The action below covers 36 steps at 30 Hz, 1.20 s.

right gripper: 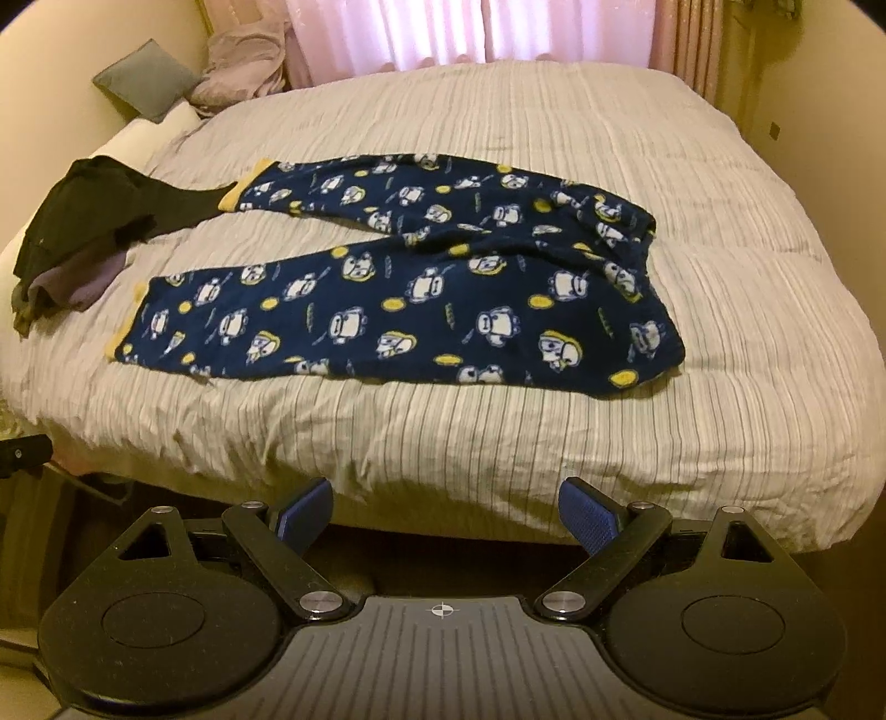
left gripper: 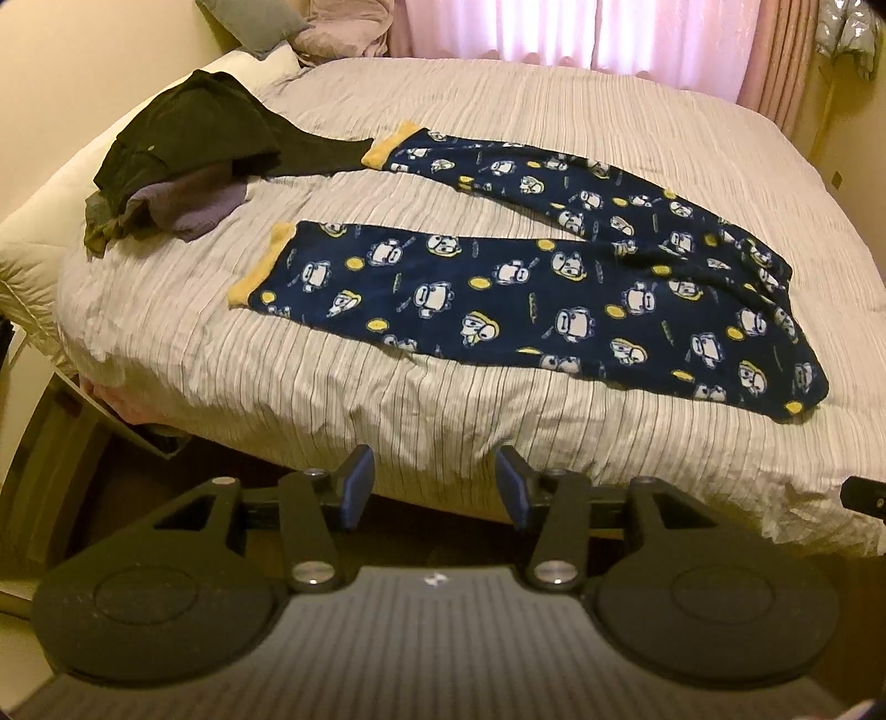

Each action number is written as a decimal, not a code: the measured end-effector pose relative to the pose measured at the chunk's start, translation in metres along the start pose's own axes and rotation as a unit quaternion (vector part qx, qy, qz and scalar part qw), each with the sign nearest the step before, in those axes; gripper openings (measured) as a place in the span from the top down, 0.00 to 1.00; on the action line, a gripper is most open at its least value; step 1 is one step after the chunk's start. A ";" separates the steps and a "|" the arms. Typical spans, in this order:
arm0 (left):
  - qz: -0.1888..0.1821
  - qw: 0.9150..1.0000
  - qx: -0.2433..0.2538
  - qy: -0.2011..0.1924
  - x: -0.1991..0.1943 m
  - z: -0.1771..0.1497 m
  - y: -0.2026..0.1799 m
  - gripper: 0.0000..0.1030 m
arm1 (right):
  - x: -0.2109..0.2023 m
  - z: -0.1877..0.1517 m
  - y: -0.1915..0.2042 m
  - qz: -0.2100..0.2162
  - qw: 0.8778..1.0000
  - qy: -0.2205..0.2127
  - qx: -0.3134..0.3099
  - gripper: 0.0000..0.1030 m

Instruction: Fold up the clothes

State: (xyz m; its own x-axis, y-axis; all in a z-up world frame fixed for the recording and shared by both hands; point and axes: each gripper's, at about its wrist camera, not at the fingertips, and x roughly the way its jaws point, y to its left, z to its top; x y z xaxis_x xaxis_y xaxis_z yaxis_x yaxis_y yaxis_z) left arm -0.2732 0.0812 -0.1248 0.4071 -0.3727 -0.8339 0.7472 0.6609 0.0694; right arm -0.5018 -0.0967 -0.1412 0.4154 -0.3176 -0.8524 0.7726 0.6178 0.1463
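Navy fleece pajama pants (left gripper: pixel 554 288), printed with white cartoon figures and yellow dots, lie spread flat across the middle of the left wrist view on a pale striped bedspread (left gripper: pixel 332 399), the two legs running toward the left with their yellow cuffs (left gripper: pixel 260 266) apart and the waist end at the right, close to the bed's near edge. A heap of dark clothes (left gripper: pixel 177 155) sits at the upper left, touching the farther cuff, while the near cuff lies just beside it with bare spread between. Bare bedspread runs along the whole near edge, and more lies past the pants up to the pink curtain (left gripper: pixel 554 33) at the top. The left gripper (left gripper: pixel 434 487) hangs at the bottom centre over the bed's near edge, its blue pads moderately apart with nothing between them. From the right wrist view the pants (right gripper: pixel 415 299) fill the centre, the waist (right gripper: pixel 637 266) bunched at the right, with a wide stretch of bare spread (right gripper: pixel 747 277) to the right of it and a band along the near edge. The dark heap (right gripper: pixel 83 221) is at the left edge, a grey cushion (right gripper: pixel 144 77) at the upper left. The right gripper (right gripper: pixel 446 515) sits at the bottom centre, jaws spread wide and empty, off the bed's near edge.
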 end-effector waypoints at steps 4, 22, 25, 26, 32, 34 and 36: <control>-0.003 1.000 0.000 0.001 -0.001 -0.003 -0.002 0.56 | 0.000 -0.002 0.000 0.001 1.000 0.002 -0.001 0.11; -0.003 1.000 -0.003 0.004 0.008 0.005 -0.007 0.55 | 0.004 0.010 -0.002 0.005 1.000 -0.005 -0.010 0.11; -0.004 1.000 -0.003 0.005 0.013 0.009 -0.011 0.54 | 0.009 0.014 -0.004 0.006 1.000 -0.003 -0.009 0.11; -0.005 1.000 -0.003 0.006 0.017 0.012 -0.012 0.54 | 0.011 0.016 -0.005 0.006 1.000 -0.002 -0.009 0.11; -0.018 1.000 0.001 -0.005 0.041 0.041 -0.017 0.54 | 0.029 0.036 -0.010 0.002 1.000 0.001 -0.001 0.11; -0.026 0.999 0.002 -0.022 0.050 0.058 -0.018 0.54 | 0.038 0.047 -0.015 -0.001 1.000 0.001 0.009 0.11; -0.036 0.999 0.005 -0.039 0.060 0.076 -0.018 0.54 | 0.047 0.059 -0.020 -0.005 1.000 0.000 0.019 0.11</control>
State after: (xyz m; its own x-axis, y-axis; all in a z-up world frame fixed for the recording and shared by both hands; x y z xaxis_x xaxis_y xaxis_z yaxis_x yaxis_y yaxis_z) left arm -0.2221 -0.0025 -0.1343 0.3920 -0.4680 -0.7920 0.7808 0.6245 0.0175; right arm -0.4692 -0.1664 -0.1546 0.4073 -0.3233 -0.8542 0.7945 0.5867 0.1567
